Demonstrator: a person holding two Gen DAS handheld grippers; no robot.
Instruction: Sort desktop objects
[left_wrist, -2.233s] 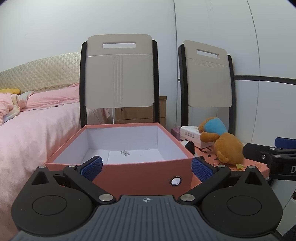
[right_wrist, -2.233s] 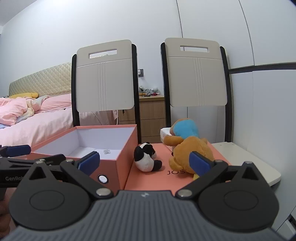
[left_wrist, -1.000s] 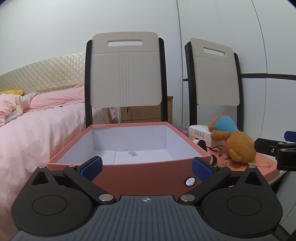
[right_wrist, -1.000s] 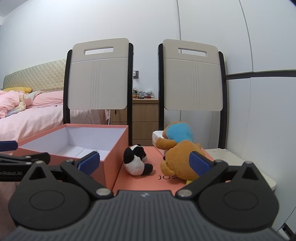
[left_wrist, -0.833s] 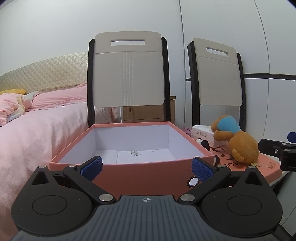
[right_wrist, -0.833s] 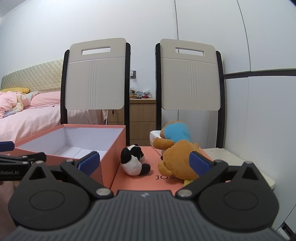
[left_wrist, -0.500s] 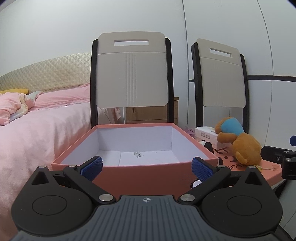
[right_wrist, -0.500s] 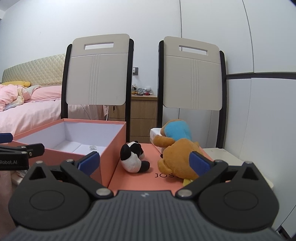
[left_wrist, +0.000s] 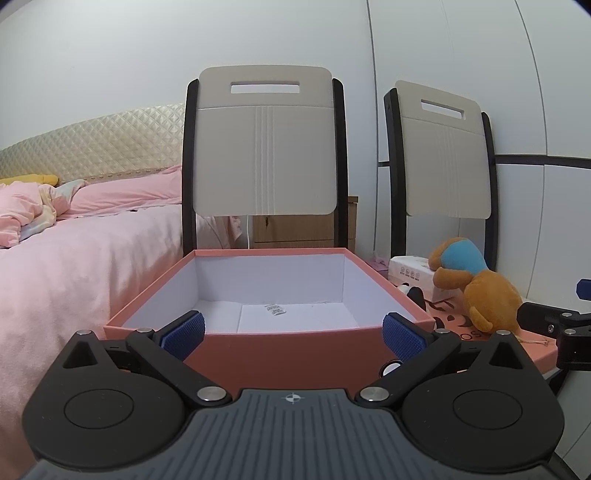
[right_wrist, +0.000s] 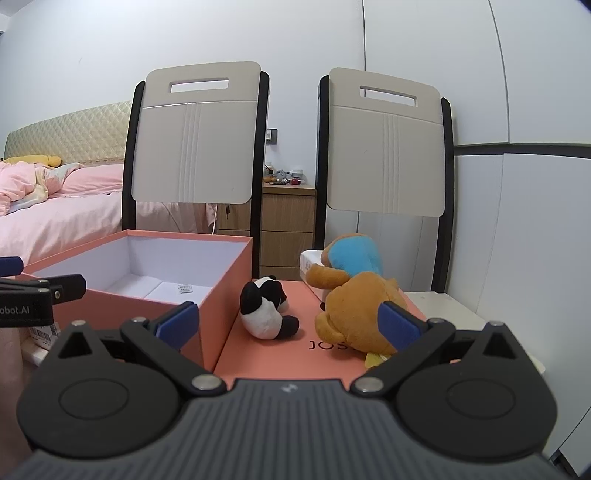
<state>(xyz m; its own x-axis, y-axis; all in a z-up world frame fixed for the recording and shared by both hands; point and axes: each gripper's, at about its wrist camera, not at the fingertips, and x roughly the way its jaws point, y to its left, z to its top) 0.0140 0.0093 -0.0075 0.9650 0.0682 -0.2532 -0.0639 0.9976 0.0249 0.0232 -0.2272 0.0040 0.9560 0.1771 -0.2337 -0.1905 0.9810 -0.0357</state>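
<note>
Two spread, empty grippers are held before an open box and the toys to be sorted.

The left gripper (left_wrist: 293, 334) and the right gripper (right_wrist: 286, 321) are both seen with jaws apart, nothing between them. The pink box (left_wrist: 295, 354) is empty except for a small label. The panda toy (right_wrist: 267, 308) and the brown bear toy (right_wrist: 354, 306) lie on the pink lid (right_wrist: 280, 358), just beside the box. If the panda is pinched only by its soft edge, it may be dropped, or the bear may be pushed off the lid.
</note>
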